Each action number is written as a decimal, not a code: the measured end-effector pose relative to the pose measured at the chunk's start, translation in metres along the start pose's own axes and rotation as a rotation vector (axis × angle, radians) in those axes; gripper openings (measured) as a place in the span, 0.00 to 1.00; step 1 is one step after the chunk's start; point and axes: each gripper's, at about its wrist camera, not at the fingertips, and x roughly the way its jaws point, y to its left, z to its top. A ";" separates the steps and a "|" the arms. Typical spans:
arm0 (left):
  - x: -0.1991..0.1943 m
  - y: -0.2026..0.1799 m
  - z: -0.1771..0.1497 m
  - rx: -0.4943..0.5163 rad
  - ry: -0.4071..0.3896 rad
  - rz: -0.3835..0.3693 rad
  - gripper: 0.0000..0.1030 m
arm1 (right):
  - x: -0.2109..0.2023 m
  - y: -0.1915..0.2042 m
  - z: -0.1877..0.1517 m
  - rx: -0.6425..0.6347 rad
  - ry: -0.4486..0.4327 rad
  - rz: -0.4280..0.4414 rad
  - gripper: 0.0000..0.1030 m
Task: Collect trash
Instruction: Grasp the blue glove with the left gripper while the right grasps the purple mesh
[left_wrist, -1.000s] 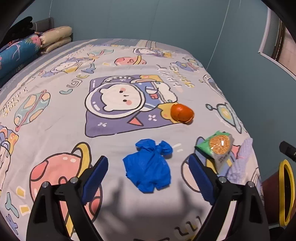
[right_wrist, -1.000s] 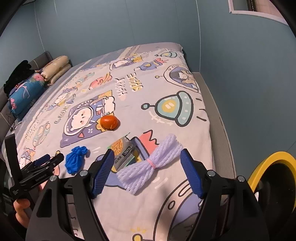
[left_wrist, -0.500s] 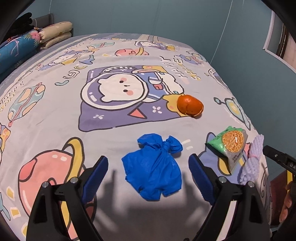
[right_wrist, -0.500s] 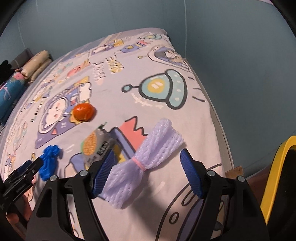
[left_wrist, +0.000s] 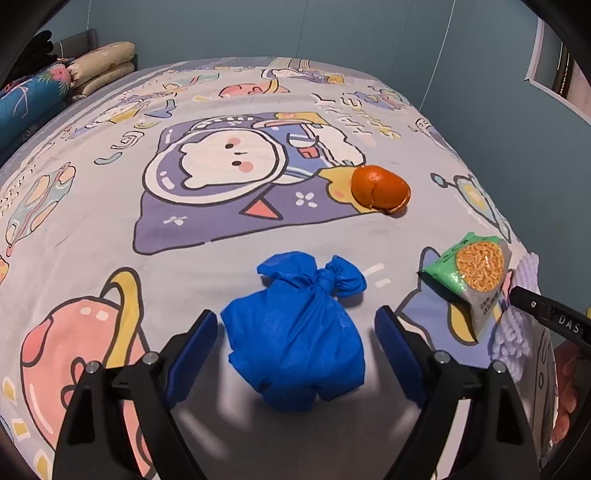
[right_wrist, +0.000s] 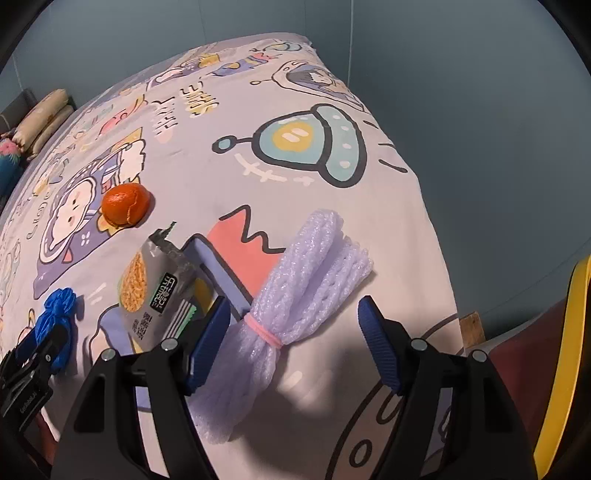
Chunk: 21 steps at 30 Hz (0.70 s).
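A crumpled blue glove (left_wrist: 297, 332) lies on the cartoon bedsheet between the open jaws of my left gripper (left_wrist: 295, 350), which is just above it. A lavender foam net bundle (right_wrist: 295, 314) tied with a pink band lies between the open jaws of my right gripper (right_wrist: 295, 339). A green and grey snack packet (left_wrist: 476, 277) lies beside the net, also in the right wrist view (right_wrist: 155, 288). An orange peel (left_wrist: 380, 188) sits farther back, also in the right wrist view (right_wrist: 125, 203). The blue glove also shows at the left of the right wrist view (right_wrist: 55, 314).
The bed's edge (right_wrist: 436, 258) runs close on the right, with the blue wall beyond. A yellow-rimmed bin (right_wrist: 569, 350) stands off the bed at the right. Pillows (left_wrist: 99, 66) lie at the far head of the bed.
Both grippers have moved forward and down. The blue glove now sits between the left jaws and the foam net between the right jaws. Both stay open.
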 end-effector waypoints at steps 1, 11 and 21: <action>0.002 -0.001 0.000 0.000 0.007 -0.001 0.71 | 0.001 0.003 -0.001 -0.009 0.000 -0.008 0.64; 0.011 0.005 0.001 -0.023 0.037 0.010 0.30 | 0.006 0.026 -0.002 -0.076 -0.036 -0.057 0.40; 0.006 0.001 0.000 -0.020 0.034 -0.002 0.24 | 0.003 0.029 0.000 -0.127 -0.060 -0.052 0.25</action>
